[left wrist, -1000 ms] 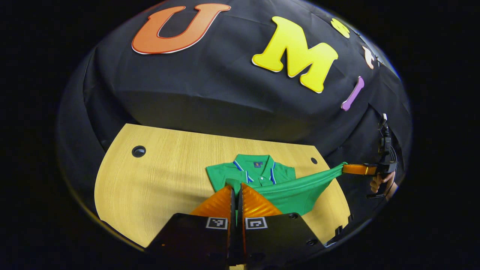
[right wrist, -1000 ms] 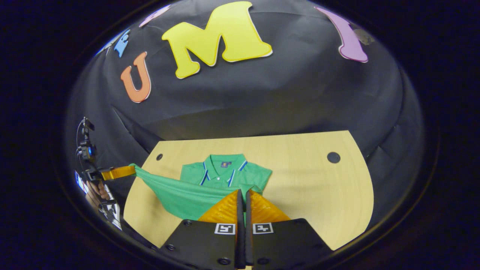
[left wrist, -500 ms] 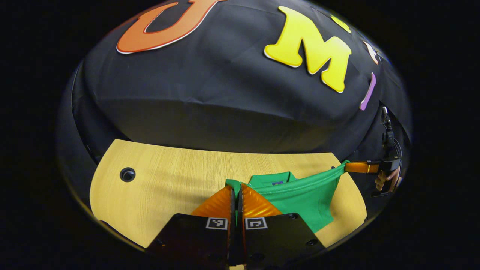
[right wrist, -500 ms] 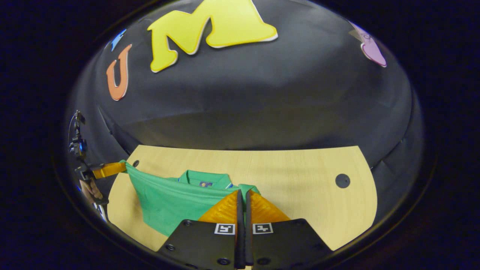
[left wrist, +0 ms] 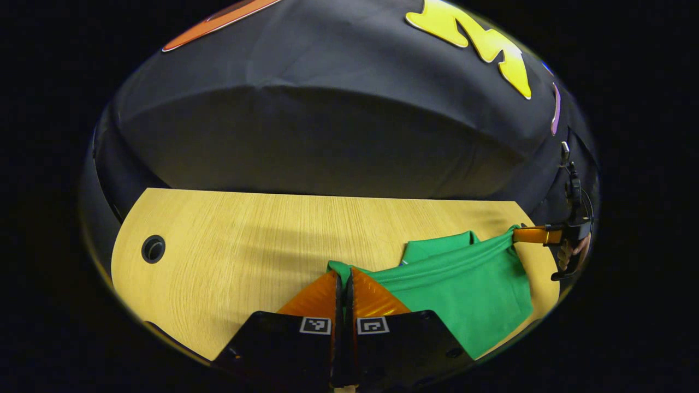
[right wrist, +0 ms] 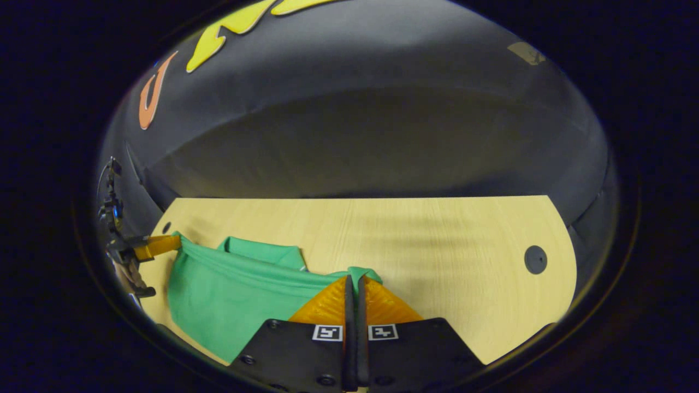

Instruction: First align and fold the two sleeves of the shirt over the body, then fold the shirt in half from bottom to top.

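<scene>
A green polo shirt (left wrist: 464, 289) lies on the wooden table (left wrist: 246, 240), its hem edge lifted and stretched between both grippers. My left gripper (left wrist: 344, 273) is shut on one hem corner at the bottom of the left gripper view. The right gripper (left wrist: 516, 234) shows far right there, pinching the other corner, a hand (left wrist: 568, 254) behind it. In the right gripper view my right gripper (right wrist: 354, 278) is shut on the shirt (right wrist: 229, 295), and the left gripper (right wrist: 177, 240) holds the far corner at left. The lifted cloth hides most of the collar (right wrist: 262, 251).
The table (right wrist: 437, 245) has a round cable hole (left wrist: 153, 249) at the left of the left gripper view and another hole (right wrist: 535, 259) at the right of the right gripper view. The black booth wall rises just behind the table's far edge.
Both grippers have carried the hem forward over the shirt toward the collar. The collar and placket, plain a second ago, are now almost covered. The cameras tilted down.
</scene>
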### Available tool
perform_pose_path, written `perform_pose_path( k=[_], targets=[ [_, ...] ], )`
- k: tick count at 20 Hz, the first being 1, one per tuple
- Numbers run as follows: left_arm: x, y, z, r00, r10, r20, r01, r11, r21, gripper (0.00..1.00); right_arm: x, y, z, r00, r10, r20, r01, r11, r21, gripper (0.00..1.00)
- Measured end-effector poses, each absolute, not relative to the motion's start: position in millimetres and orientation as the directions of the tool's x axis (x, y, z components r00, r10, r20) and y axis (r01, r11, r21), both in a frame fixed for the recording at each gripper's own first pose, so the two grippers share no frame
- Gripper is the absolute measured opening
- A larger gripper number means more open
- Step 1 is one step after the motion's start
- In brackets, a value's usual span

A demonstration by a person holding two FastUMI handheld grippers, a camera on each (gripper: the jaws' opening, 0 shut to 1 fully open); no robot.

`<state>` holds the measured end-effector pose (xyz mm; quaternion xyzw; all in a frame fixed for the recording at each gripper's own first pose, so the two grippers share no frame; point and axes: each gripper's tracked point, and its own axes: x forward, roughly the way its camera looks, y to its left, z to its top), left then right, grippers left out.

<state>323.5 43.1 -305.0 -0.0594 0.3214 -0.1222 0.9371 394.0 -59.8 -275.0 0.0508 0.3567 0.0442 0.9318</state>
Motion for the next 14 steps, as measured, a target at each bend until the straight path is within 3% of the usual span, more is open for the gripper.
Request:
perform_pose_path(
  k=[3,4,5,6,7,8,9,10,11,14],
  targets=[
    [327.1,41.3,-318.0,0.764,-0.26,-0.59,0.176,0.965,-0.196,0.07,401.3,-64.9,-282.8,0.745,0.1,-0.659,-0.031,0.993,0.116,0.02],
    [326.5,41.4,-322.9,0.758,-0.252,-0.601,0.169,0.967,-0.191,0.09,401.9,-64.2,-289.1,0.741,0.096,-0.665,-0.035,0.994,0.105,0.1],
    [325.6,44.0,-324.9,0.758,-0.234,-0.608,0.153,0.971,-0.183,0.14,402.4,-62.1,-292.0,0.734,0.095,-0.672,-0.037,0.994,0.099,0.02],
    [326.4,46.1,-323.3,0.767,-0.225,-0.602,0.141,0.973,-0.184,0.03,399.3,-62.3,-291.9,0.732,0.088,-0.676,-0.031,0.995,0.096,0.03],
    [327.3,46.5,-318.3,0.776,-0.225,-0.589,0.133,0.972,-0.196,0.19,399.4,-61.0,-292.2,0.731,0.086,-0.677,-0.029,0.995,0.095,0.04],
    [327.5,45.9,-313.9,0.783,-0.224,-0.581,0.127,0.971,-0.203,0.21,399.0,-61.5,-292.3,0.734,0.084,-0.674,-0.028,0.995,0.093,0.05],
    [325.5,45.3,-310.3,0.784,-0.22,-0.581,0.123,0.971,-0.203,0.3,400.0,-61.7,-289.1,0.74,0.086,-0.666,-0.033,0.995,0.092,0.02],
    [321.9,47.8,-307.5,0.785,-0.207,-0.584,0.116,0.975,-0.189,0.31,398.5,-62.0,-284.9,0.749,0.092,-0.656,-0.039,0.995,0.094,0.1],
    [321.0,51.0,-302.1,0.791,-0.19,-0.582,0.111,0.979,-0.169,0.61,396.7,-62.8,-277.2,0.762,0.087,-0.642,-0.036,0.995,0.091,0.21],
    [311.2,55.8,-267.2,0.822,-0.174,-0.543,0.103,0.982,-0.158,0.75,386.9,-68.2,-240.6,0.811,0.036,-0.584,-0.008,0.999,0.051,0.57]
  ],
)
